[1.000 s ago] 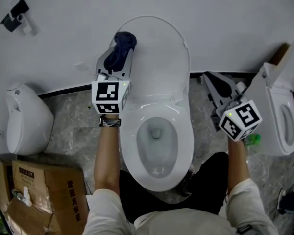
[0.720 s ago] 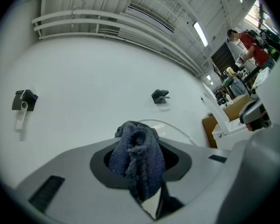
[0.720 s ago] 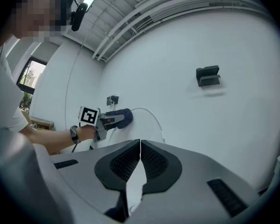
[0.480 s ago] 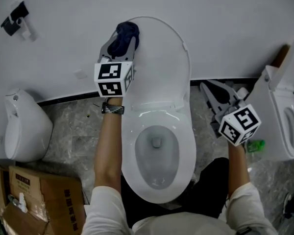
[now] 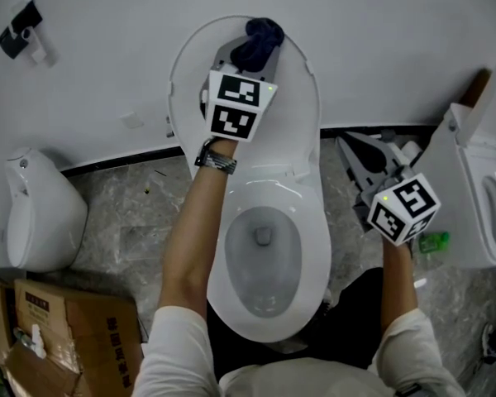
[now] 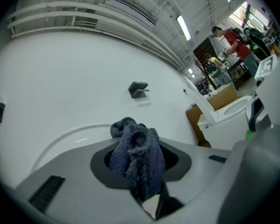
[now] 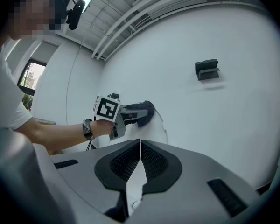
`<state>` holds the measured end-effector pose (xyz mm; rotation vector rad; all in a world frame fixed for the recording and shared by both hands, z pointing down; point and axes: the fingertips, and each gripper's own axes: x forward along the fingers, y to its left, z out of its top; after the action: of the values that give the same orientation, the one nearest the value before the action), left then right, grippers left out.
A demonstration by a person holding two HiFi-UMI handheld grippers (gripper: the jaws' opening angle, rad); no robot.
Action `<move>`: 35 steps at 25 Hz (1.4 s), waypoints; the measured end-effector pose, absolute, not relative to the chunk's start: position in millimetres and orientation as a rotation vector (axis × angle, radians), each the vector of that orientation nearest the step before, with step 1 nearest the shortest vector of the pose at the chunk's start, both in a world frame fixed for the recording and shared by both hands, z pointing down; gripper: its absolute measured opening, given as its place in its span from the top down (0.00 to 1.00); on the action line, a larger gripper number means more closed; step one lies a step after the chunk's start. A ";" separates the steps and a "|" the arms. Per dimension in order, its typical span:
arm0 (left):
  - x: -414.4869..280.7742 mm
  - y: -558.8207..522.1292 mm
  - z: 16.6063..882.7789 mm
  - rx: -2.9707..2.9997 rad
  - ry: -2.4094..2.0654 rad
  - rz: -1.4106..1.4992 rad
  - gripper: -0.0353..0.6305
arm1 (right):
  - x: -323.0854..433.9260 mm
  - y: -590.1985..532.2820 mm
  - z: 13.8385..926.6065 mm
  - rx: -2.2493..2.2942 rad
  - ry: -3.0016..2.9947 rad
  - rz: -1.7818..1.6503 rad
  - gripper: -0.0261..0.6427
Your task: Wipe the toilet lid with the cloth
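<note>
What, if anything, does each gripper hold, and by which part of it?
The left gripper holds the dark blue cloth, clamped by one bunched fold, the rest bulging past the jaws. The right gripper is shut on nothing.

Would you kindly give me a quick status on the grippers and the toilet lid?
Left gripper shut on dark blue cloth, at top edge of raised toilet lid. Right gripper shut, empty, off to the side. Nothing blocking lid.

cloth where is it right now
Head view, upper centre: the dark blue cloth is clamped in the left gripper, at the top edge of the raised toilet lid.
</note>
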<state>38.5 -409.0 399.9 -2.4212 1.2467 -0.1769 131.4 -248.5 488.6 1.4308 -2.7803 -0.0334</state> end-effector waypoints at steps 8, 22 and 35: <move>106.0 -385.3 511.8 -2.470 0.895 -0.565 0.77 | 137.2 -238.9 492.3 1.429 -2.779 -0.048 0.92; 93.7 -339.7 704.0 -2.334 0.448 -1.244 0.77 | 131.0 -231.5 520.5 1.392 -2.816 0.023 0.92; 18.4 -398.9 556.8 -2.241 0.881 -0.890 0.77 | 110.0 -223.3 504.9 1.345 -2.896 0.032 0.92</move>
<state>18.4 -398.9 556.8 -2.2412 0.8811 -0.8900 110.0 -223.3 504.9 1.3451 -2.8963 0.0325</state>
